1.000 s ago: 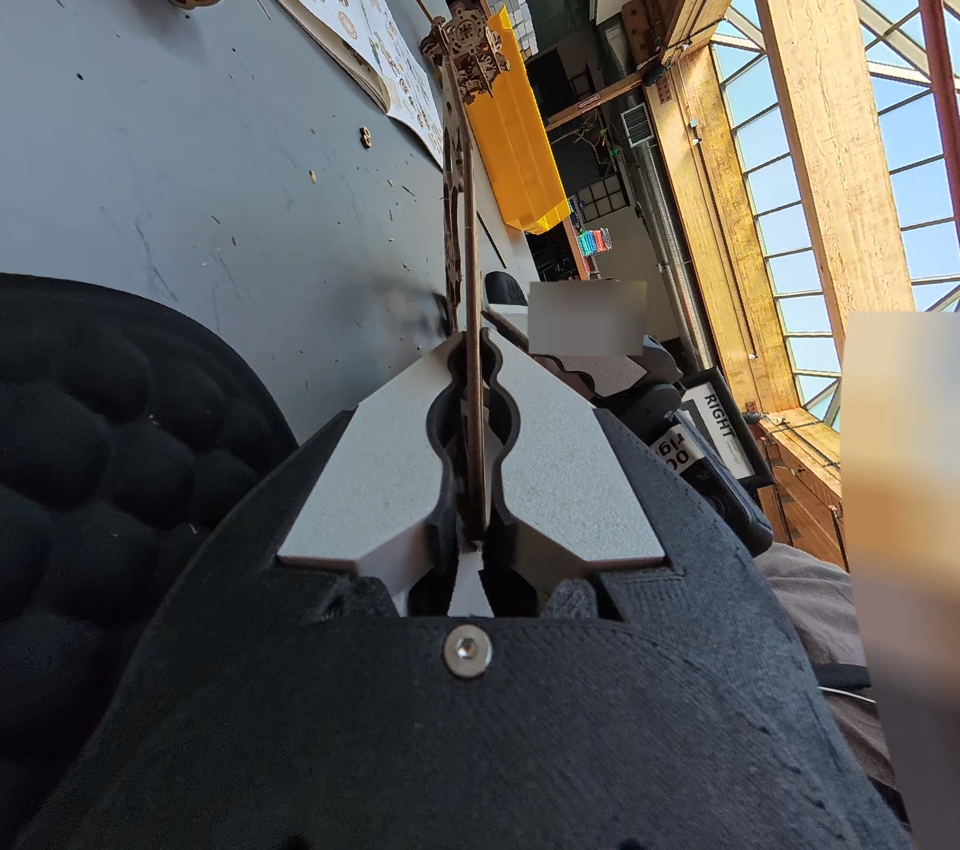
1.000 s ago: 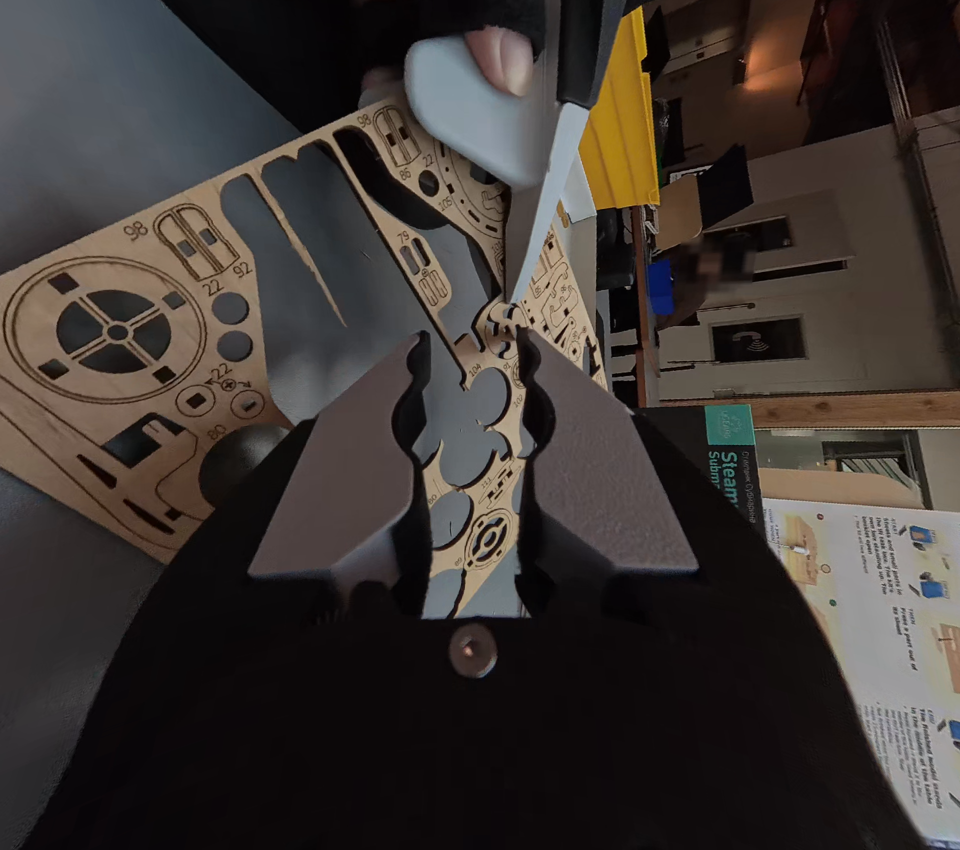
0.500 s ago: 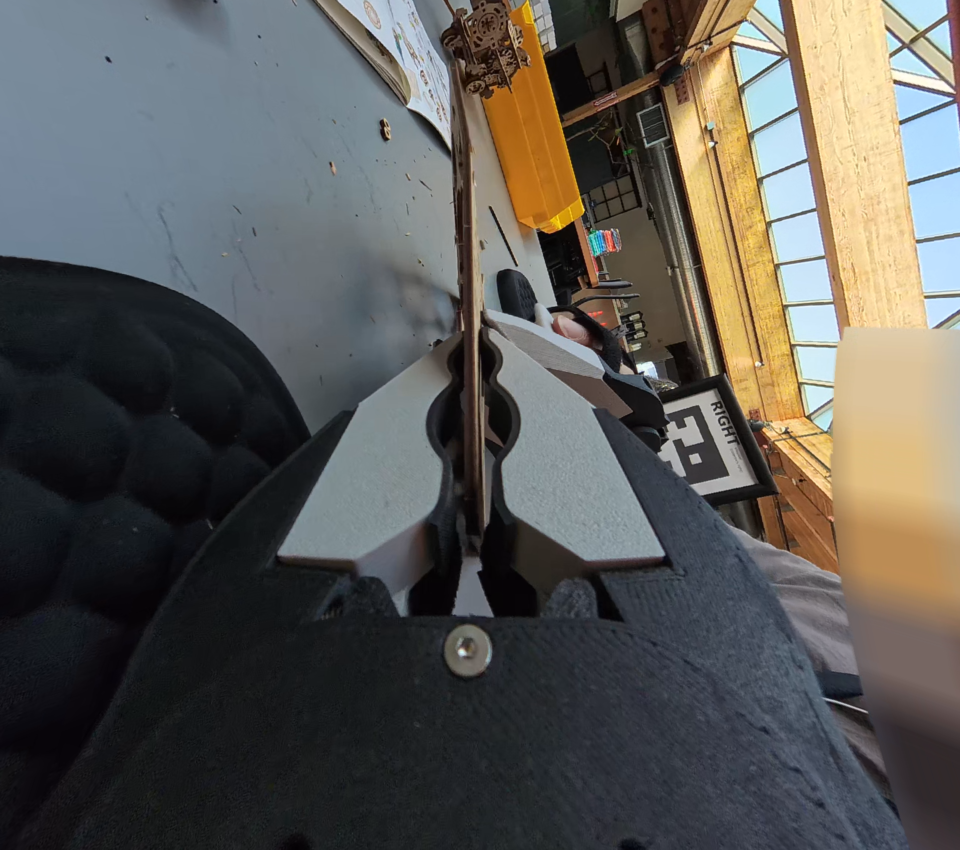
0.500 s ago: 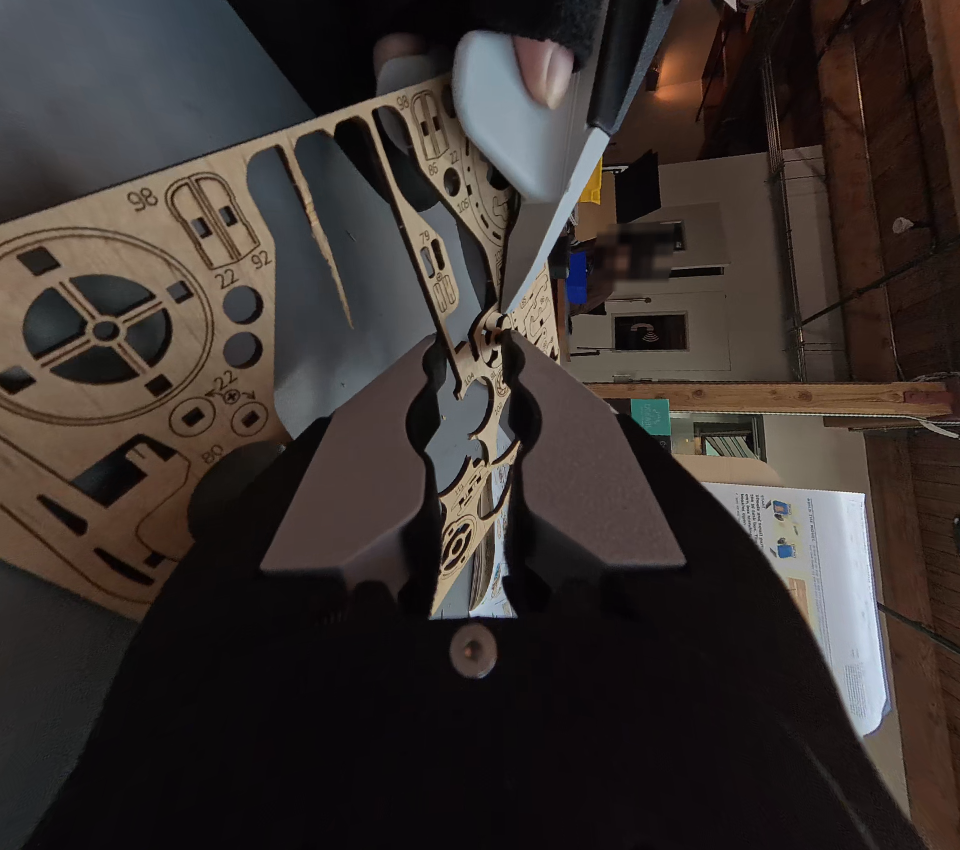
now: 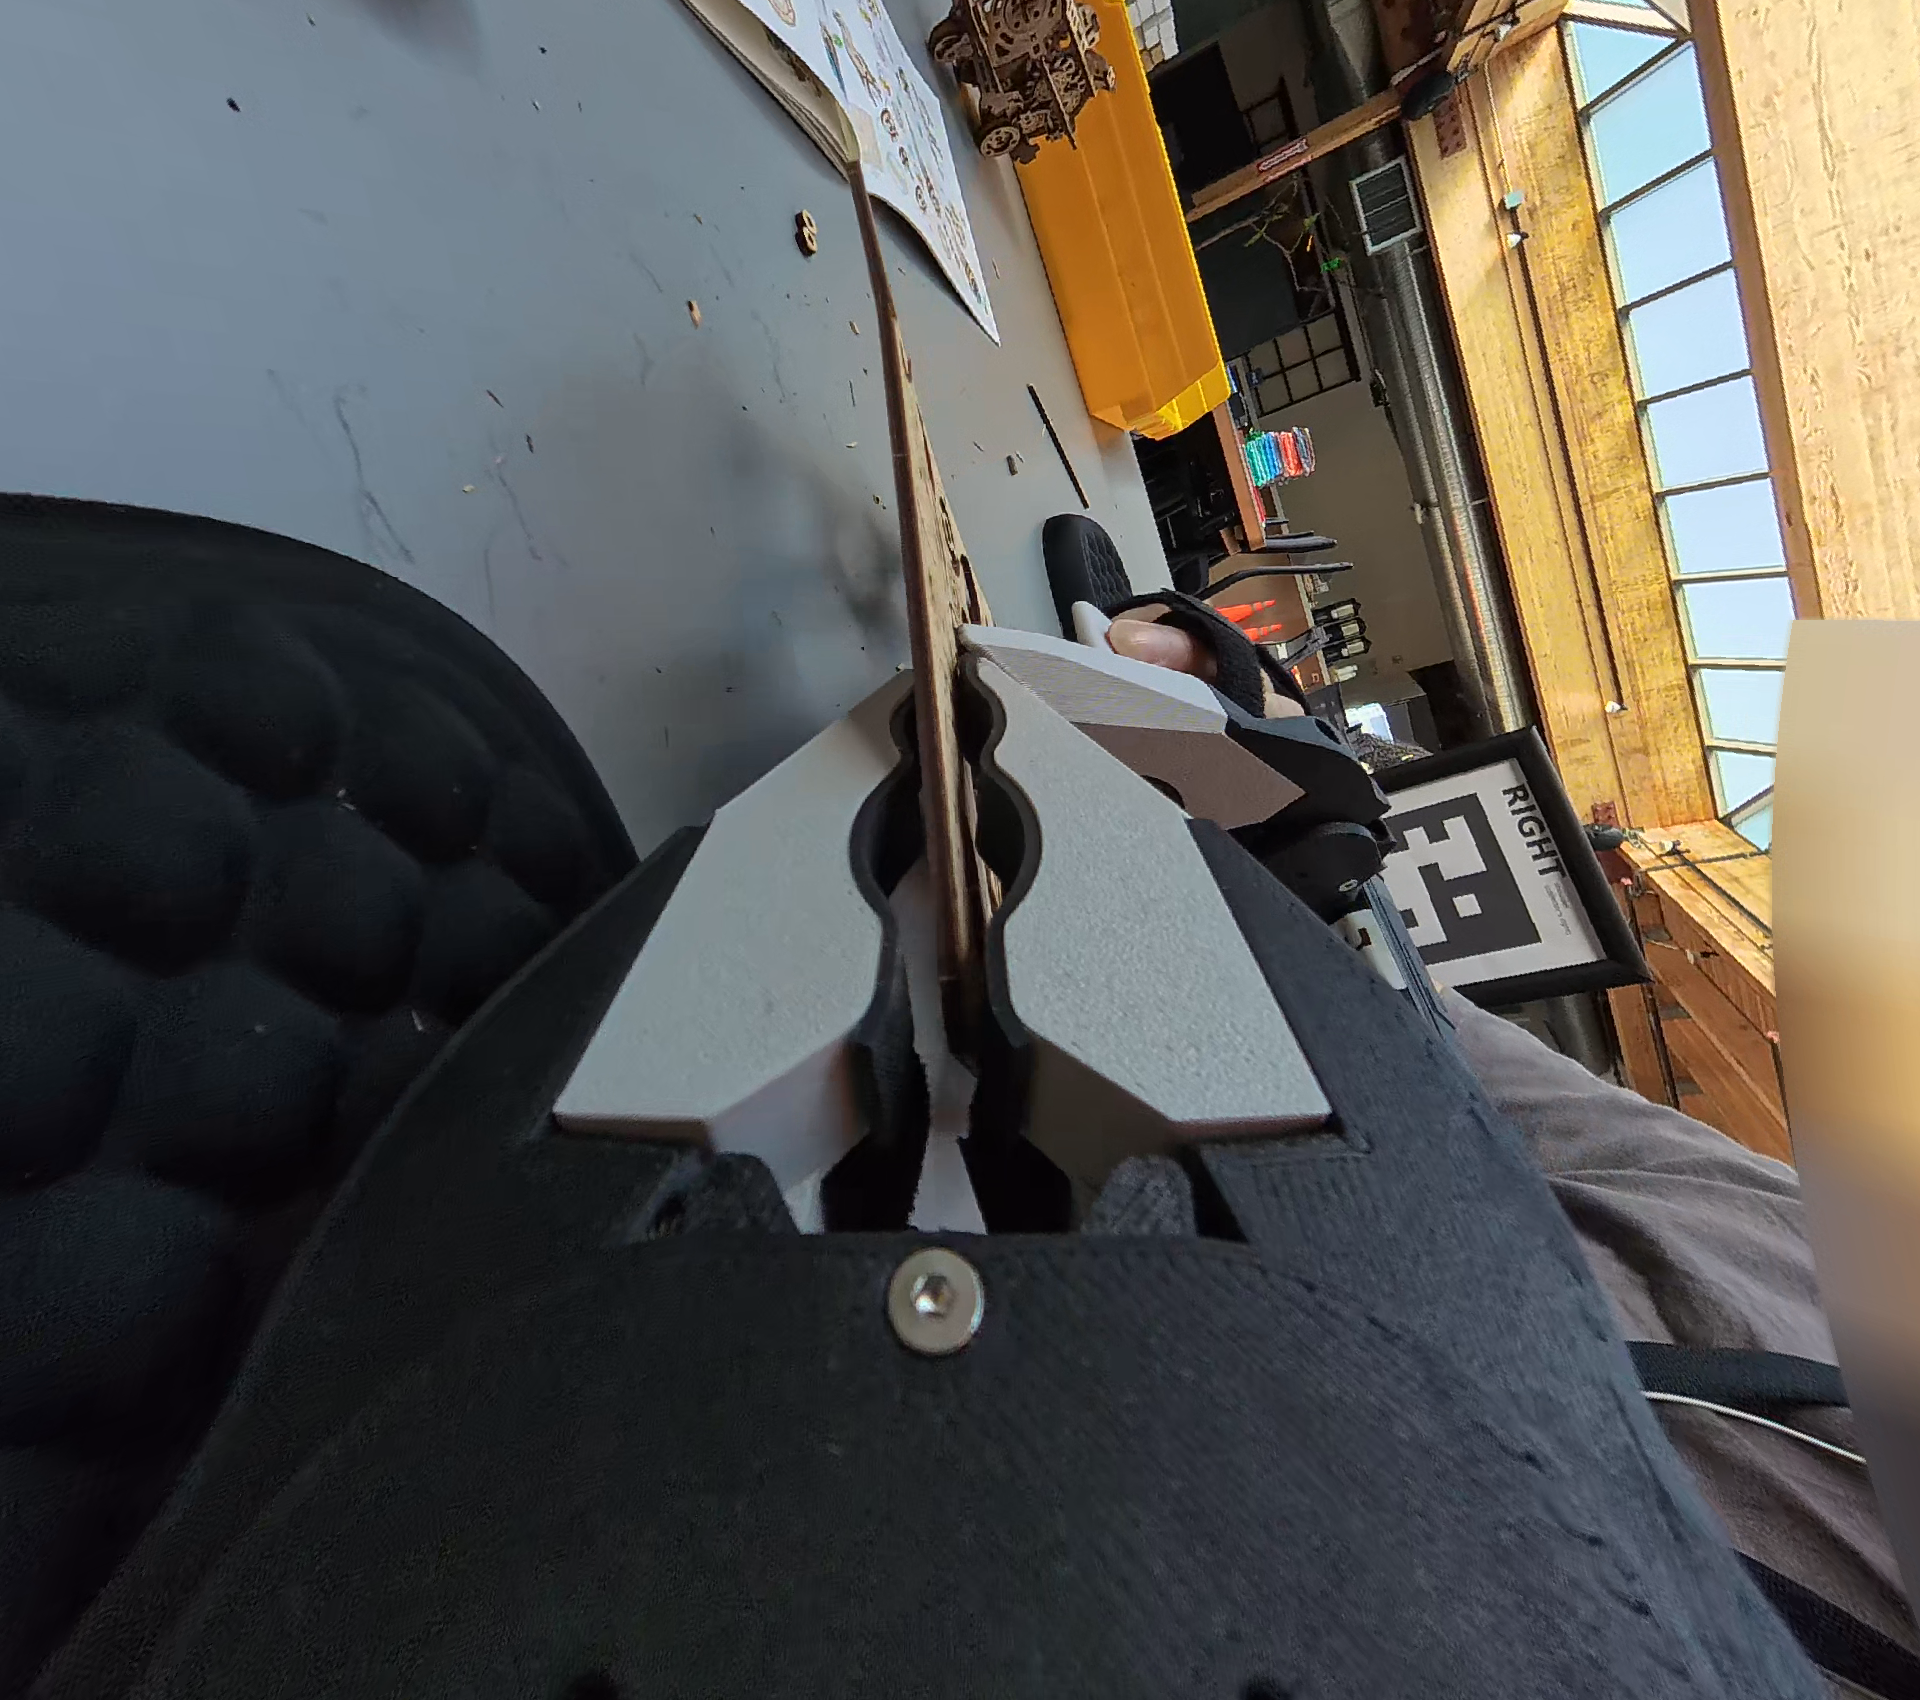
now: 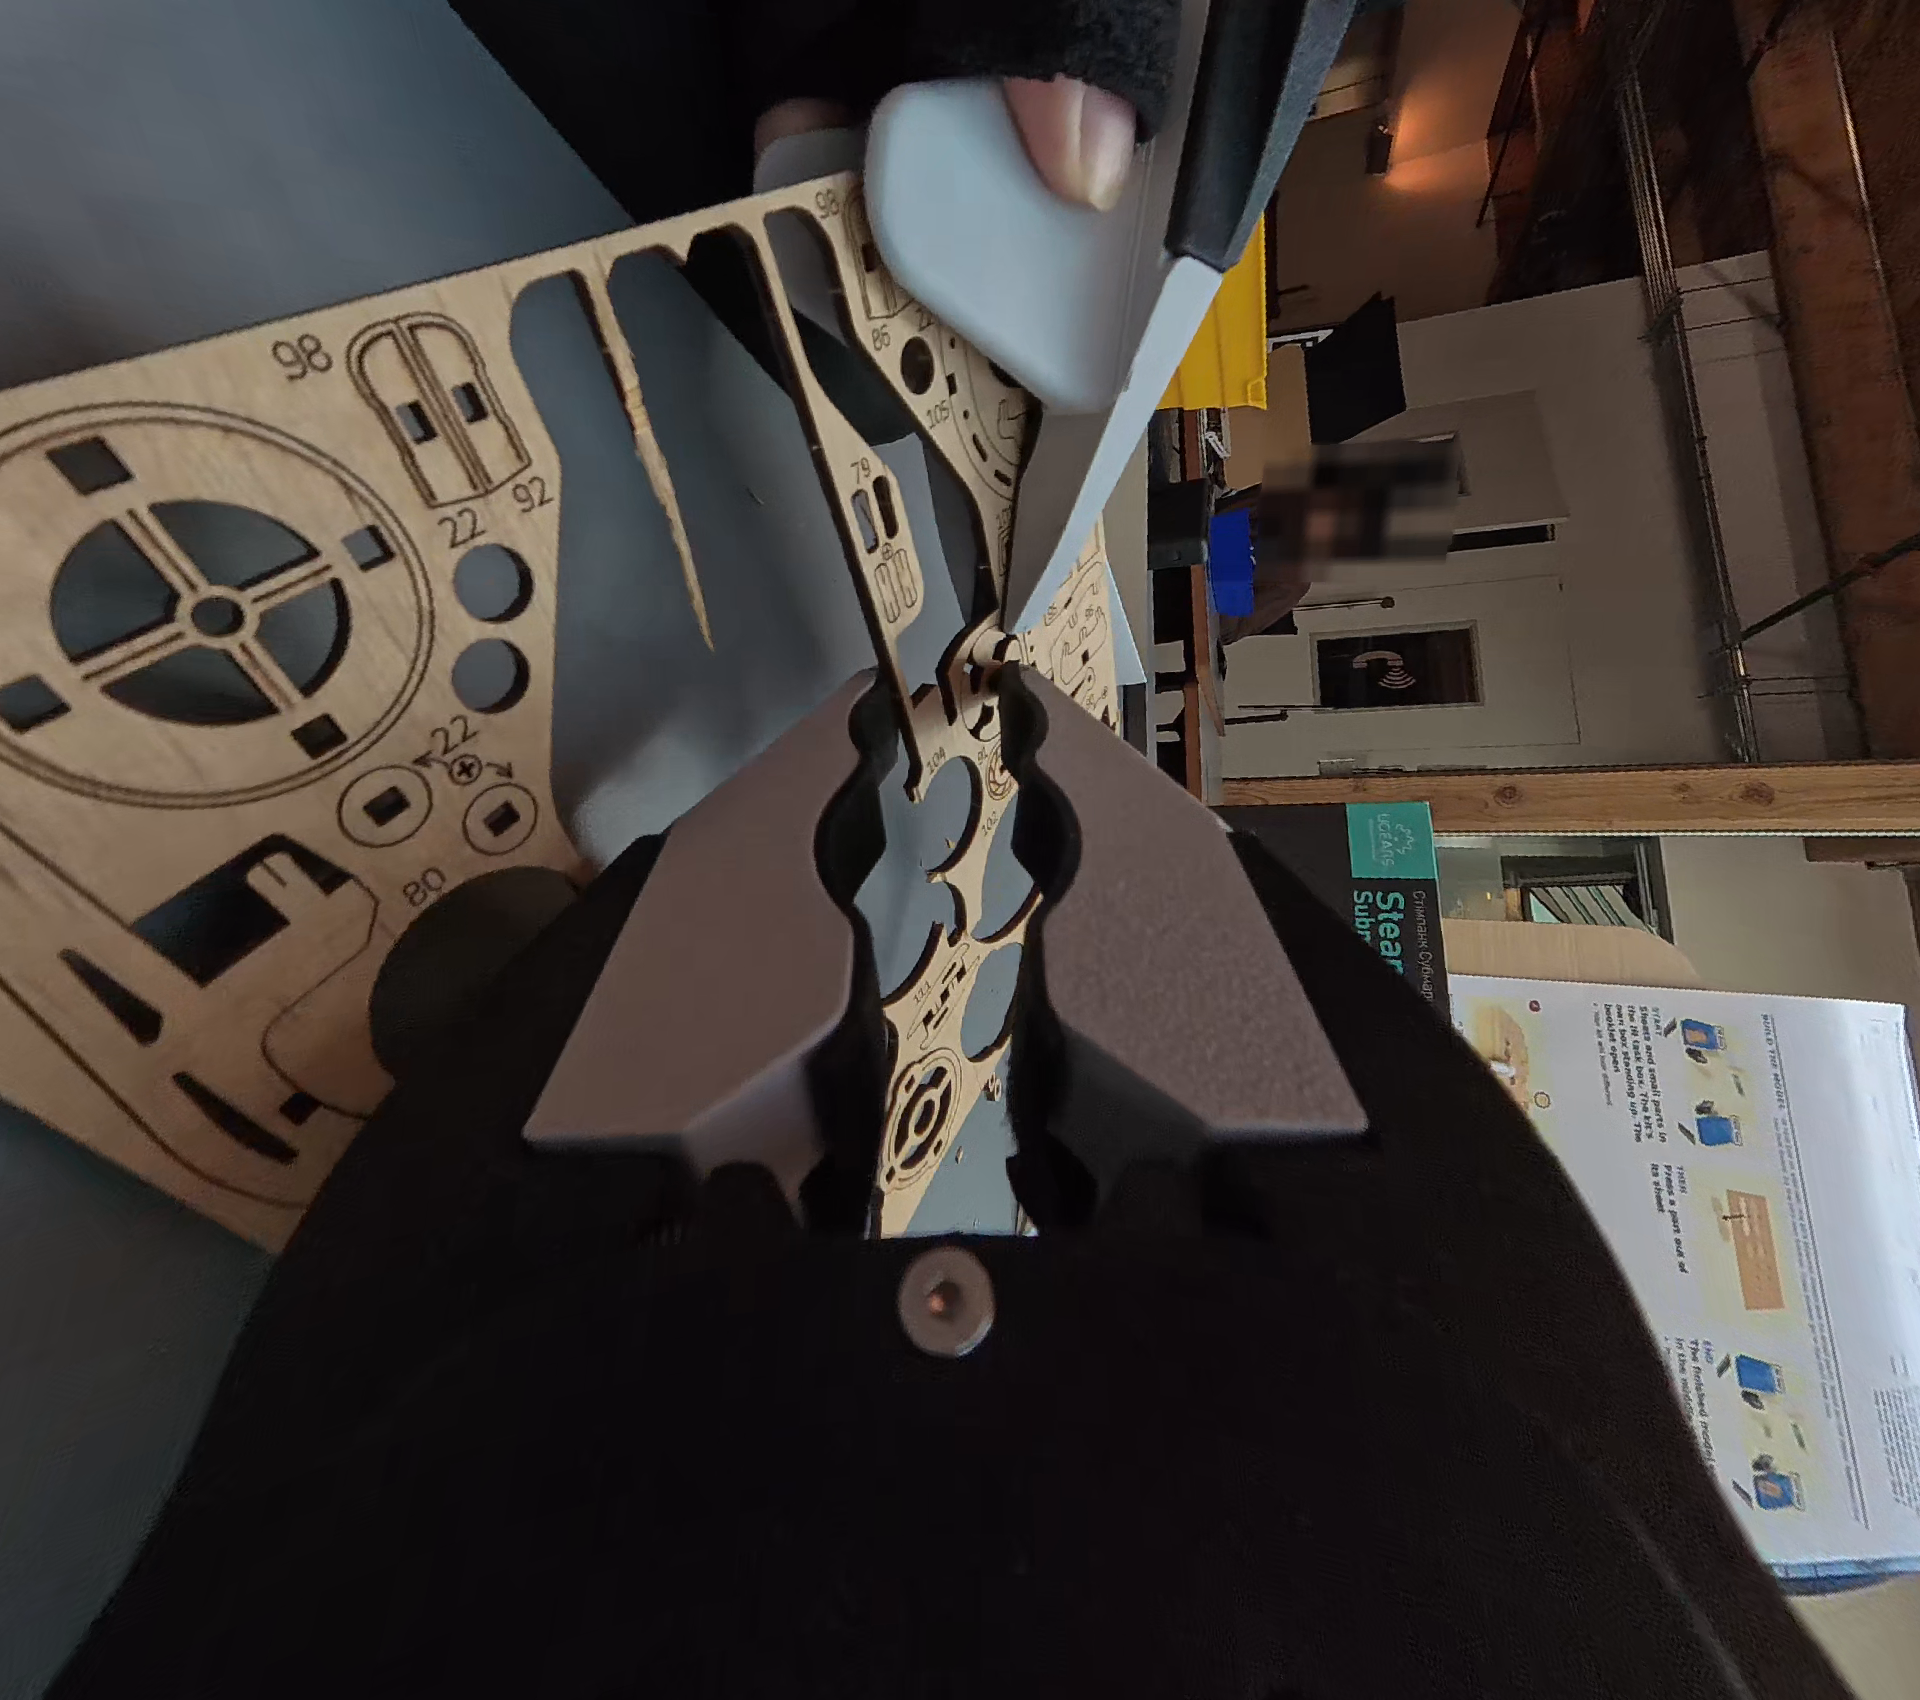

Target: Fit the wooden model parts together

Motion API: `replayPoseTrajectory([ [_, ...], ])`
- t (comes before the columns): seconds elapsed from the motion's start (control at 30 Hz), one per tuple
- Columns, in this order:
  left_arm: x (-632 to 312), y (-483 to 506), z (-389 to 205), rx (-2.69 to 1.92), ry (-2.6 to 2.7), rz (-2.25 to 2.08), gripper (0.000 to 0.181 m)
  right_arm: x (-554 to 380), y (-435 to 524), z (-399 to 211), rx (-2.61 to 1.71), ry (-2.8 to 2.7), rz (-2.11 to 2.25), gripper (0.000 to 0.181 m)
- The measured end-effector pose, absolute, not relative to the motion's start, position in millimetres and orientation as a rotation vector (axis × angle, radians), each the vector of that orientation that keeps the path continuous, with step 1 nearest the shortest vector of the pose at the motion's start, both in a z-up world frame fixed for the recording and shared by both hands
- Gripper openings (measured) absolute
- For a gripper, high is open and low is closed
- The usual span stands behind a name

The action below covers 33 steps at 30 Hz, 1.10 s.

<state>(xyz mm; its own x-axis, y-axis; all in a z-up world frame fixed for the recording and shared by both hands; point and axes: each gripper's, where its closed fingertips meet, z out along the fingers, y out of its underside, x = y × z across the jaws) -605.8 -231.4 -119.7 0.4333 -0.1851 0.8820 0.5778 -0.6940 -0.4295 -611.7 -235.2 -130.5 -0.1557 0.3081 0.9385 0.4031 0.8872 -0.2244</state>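
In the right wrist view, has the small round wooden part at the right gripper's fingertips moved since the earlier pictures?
No. The small round wooden part stays at the right gripper fingertips, against the flat laser-cut wooden sheet, just below the other gripper's grey finger tip.

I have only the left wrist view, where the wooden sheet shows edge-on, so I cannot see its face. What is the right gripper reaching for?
Observer: The right gripper has its fingertips on either side of a small round part at the edge of the wooden sheet.
Operator: Are many parts already out?
Observer: Several long and round cut-outs are empty; a large wheel-shaped part sits in place.
Operator: Where does my left gripper hold?
Observer: The left gripper clamps the sheet's far edge, its tip just beyond that round part.
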Motion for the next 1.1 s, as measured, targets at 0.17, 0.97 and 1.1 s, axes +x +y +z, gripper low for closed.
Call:
replayPoseTrajectory([
  [0.17, -606.4, -229.7, -115.6, -1.923, -0.332, -1.348, 0.001, -613.1, -231.3, -125.9, -0.539, -1.693, -0.146, 0.022],
  [0.97, -604.8, -230.8, -117.1, -1.948, -0.282, -1.282, 0.002, -614.3, -232.9, -128.9, -0.593, -1.752, -0.031, 0.026],
  [1.1, -604.4, -231.3, -120.6, -1.97, -0.286, -1.268, 0.002, -614.2, -233.7, -132.0, -0.623, -1.773, 0.005, 0.026],
])
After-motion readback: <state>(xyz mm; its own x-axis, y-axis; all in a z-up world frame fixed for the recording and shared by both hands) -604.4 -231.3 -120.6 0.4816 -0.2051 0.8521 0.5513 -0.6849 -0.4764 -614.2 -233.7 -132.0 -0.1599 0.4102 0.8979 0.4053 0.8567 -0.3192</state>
